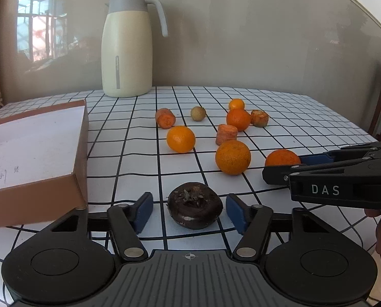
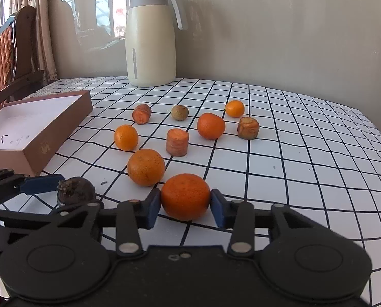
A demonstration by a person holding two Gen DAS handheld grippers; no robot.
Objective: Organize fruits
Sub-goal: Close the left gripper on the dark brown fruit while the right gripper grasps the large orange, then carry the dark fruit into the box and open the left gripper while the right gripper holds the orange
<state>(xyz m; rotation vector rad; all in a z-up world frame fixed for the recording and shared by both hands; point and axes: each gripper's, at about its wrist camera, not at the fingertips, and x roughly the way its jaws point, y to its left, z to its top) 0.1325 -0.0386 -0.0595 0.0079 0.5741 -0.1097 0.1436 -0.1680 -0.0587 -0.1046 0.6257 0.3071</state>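
A dark, wrinkled round fruit (image 1: 195, 208) lies on the checked tablecloth between the blue pads of my left gripper (image 1: 190, 211). A gap shows on its left side, so the gripper is open. My right gripper (image 2: 185, 202) is shut on a large orange (image 2: 185, 196), with both pads pressing its sides. In the left wrist view the right gripper (image 1: 287, 166) comes in from the right and the orange (image 1: 282, 158) sits behind its near finger. A brown cardboard box (image 1: 34, 151) with a white inside stands open to the left.
Further back lie another big orange (image 2: 146, 167), several smaller oranges (image 2: 210, 125), carrot chunks (image 2: 177, 142) and a small brownish fruit (image 2: 180, 112). A cream jug (image 2: 151, 38) stands by the wall. A wooden chair (image 2: 13, 51) is at the far left.
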